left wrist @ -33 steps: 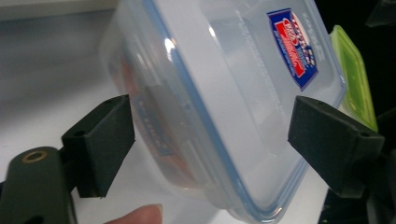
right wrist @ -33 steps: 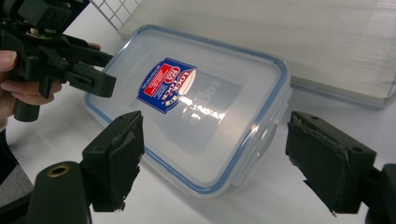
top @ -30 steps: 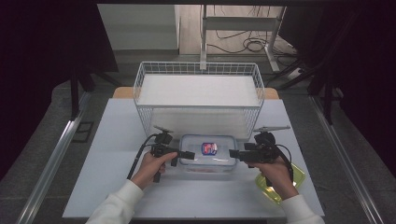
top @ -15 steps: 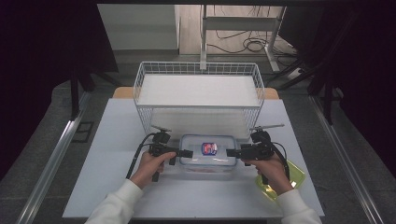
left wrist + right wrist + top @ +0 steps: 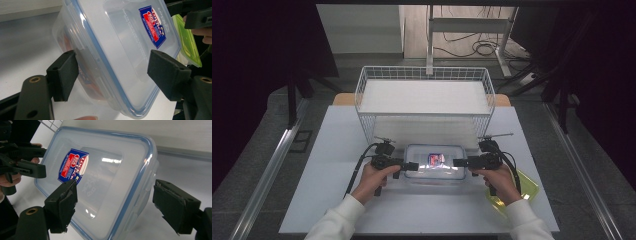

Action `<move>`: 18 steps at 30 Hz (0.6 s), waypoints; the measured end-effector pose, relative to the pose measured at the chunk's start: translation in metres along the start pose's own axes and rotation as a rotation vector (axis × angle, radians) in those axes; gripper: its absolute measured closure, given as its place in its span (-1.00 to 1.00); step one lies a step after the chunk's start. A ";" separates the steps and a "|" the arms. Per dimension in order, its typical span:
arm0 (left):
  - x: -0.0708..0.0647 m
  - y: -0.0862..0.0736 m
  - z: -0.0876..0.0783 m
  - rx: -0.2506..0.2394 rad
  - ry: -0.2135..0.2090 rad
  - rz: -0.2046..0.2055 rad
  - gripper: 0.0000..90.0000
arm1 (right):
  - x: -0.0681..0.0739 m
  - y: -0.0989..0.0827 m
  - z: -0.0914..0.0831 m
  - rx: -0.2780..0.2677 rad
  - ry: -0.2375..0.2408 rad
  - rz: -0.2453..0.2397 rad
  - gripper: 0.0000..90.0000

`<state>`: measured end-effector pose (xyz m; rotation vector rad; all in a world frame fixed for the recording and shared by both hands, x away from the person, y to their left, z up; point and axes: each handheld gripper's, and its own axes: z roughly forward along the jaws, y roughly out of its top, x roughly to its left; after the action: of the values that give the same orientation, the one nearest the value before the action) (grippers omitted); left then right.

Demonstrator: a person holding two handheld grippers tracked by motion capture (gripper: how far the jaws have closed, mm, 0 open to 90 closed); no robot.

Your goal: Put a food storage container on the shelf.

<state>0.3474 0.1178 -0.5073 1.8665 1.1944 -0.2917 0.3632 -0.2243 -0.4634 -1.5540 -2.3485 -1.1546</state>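
The box lies lidded on the table just before the basket. The left gripper and right gripper straddle its ends, jaws spread, not gripping. Grasping remains.

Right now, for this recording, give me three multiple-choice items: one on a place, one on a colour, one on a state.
1. Where is the box?
A. in the basket
B. on the table in front of the basket
C. on the floor
2. What colour is the lid by the right hand?
A. red
B. black
C. yellow-green
3. How do the right gripper's fingers stand?
A. open, astride the box's end
B. shut in the air
C. clamped on the basket

Key: 1 B, it lies between basket and hands; 2 C, the high view shows it; 3 A, gaps show beside both fingers.
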 end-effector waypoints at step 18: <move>-0.004 -0.005 -0.003 -0.023 0.011 0.033 -0.40 | -0.009 0.002 0.020 0.065 0.044 0.063 -0.59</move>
<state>0.3406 0.1182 -0.5063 1.8684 1.1687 -0.2487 0.3756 -0.2179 -0.4807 -1.5530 -2.2686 -1.0760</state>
